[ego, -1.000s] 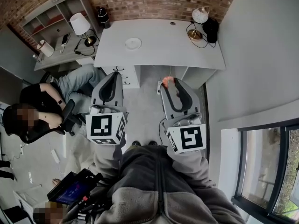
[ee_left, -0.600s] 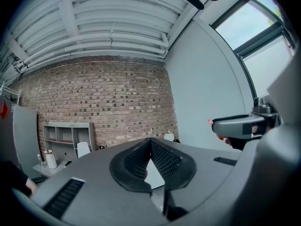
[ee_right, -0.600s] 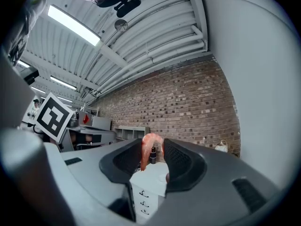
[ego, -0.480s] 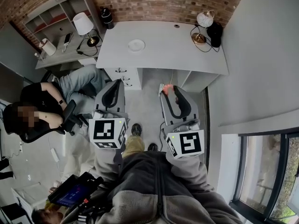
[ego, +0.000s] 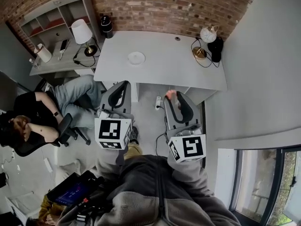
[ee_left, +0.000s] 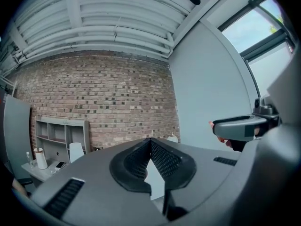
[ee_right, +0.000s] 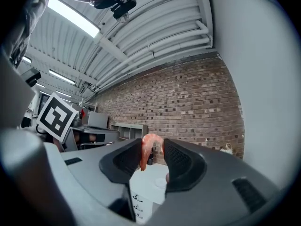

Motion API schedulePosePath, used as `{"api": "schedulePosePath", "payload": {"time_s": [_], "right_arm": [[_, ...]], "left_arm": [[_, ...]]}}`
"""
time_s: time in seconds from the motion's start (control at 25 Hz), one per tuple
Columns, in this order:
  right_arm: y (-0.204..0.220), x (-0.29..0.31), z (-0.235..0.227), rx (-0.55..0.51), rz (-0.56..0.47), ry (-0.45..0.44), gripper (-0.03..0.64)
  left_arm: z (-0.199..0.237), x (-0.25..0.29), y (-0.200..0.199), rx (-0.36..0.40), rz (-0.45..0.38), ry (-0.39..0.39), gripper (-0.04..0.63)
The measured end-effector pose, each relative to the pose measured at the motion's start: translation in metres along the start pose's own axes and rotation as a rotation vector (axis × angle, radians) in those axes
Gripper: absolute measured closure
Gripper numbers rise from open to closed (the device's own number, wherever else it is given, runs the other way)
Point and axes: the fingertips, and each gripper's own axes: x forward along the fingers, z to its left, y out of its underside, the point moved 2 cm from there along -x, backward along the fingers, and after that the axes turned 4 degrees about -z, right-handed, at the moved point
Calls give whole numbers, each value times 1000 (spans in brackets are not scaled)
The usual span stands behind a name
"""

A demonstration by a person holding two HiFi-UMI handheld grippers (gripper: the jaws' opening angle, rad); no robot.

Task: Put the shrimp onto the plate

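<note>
A curled pink shrimp (ee_right: 149, 149) is clamped between the pads of my right gripper (ee_right: 153, 149), which is shut on it. In the head view that gripper (ego: 171, 94) is held in the air over the floor, just short of the white table's (ego: 164, 67) front edge, with the shrimp (ego: 169, 94) at its tip. A small white plate (ego: 136, 58) lies on the table's left half, and the right gripper view shows the plate (ee_right: 161, 182) below and beyond the jaws. My left gripper (ego: 123, 84) is held level beside it, shut and empty, and its tips meet in the left gripper view (ee_left: 150, 142).
On the table's far right stand a globe lamp (ego: 207, 34) and a dark object (ego: 216, 44) with cables. A drawer unit (ego: 135, 91) sits under the table. At left are a seated person (ego: 42, 117), a side desk with a white lamp (ego: 81, 31), and a shelf (ego: 51, 13).
The person has stepped toward the table, so both grippers now lie nearer its front edge. The right gripper still holds the shrimp and the left is still shut.
</note>
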Motion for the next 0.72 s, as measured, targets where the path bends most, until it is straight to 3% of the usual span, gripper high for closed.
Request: {"api": "schedulePosePath", "payload": {"time_s": [0.72], "right_arm": [[27,141,-13,8,40,-37,468]], "left_arm": [[97,97,26,-37,40,-36,591]]}}
